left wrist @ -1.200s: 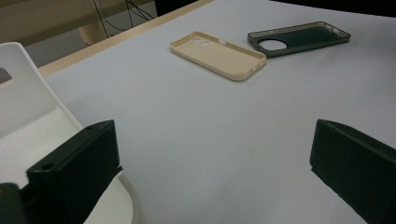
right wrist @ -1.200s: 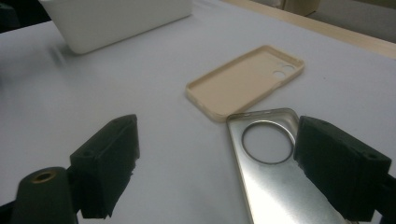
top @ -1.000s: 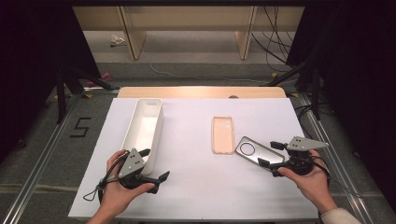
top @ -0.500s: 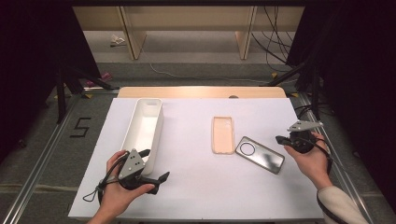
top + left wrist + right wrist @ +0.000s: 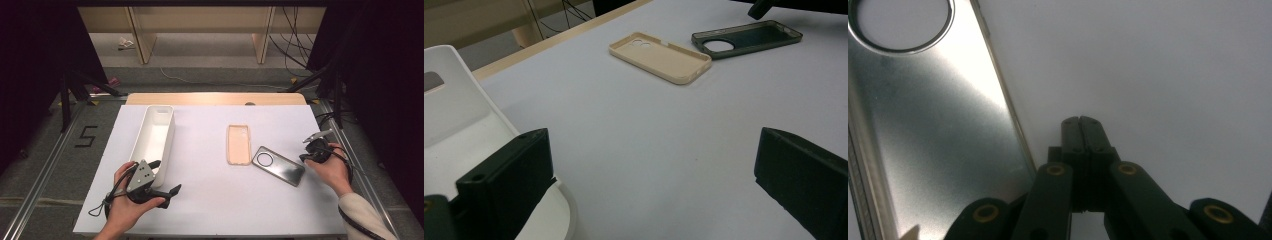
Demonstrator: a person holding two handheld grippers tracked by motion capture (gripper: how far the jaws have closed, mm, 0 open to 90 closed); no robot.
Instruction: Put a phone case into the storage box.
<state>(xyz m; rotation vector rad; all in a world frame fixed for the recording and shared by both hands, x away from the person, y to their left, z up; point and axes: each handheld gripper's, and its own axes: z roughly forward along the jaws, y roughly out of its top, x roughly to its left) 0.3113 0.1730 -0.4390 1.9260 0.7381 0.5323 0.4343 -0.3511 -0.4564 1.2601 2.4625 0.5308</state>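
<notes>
With my right gripper (image 5: 1082,125) closed empty just right of the dark phone case (image 5: 278,165), I judge regrasping comes next: open, straddle its edge. My left gripper (image 5: 649,180) rests open.

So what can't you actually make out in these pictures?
- White tray: cut off by the left gripper view's left edge, partly behind a jaw.
- Dark phone case: cropped by the right gripper view's left edge.
- Right gripper: small in the high view, partly behind the hand.
</notes>
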